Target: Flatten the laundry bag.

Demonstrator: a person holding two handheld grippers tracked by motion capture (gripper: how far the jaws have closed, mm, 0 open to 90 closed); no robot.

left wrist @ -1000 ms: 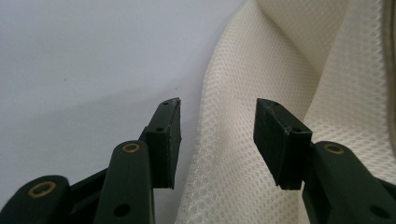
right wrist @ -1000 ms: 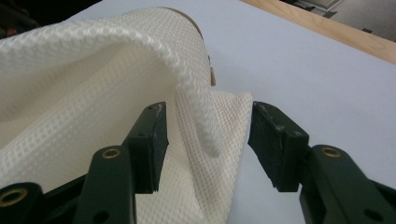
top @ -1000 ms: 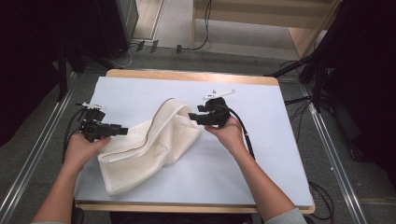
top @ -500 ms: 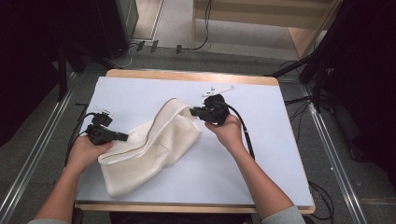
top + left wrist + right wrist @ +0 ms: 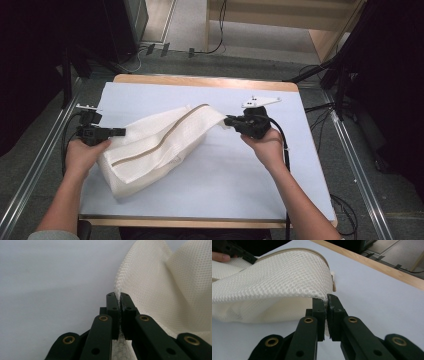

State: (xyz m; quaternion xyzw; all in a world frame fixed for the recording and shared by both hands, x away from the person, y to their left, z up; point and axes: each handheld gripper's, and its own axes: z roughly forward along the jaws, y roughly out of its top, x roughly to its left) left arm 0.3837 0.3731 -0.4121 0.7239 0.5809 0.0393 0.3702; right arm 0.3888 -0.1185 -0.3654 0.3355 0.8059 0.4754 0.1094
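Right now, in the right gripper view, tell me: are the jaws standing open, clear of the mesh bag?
No: the right gripper has its jaws pressed together on an edge of the white mesh bag.

1. A table [image 5: 310, 165] with a pale blue top and a wooden edge stands on a grey carpet floor [image 5: 250, 62].
2. Metal rails [image 5: 357, 170] run along both sides.
3. Black cables [image 5: 217, 30] trail behind.
4. Light wooden furniture [image 5: 325, 42] stands at the back.
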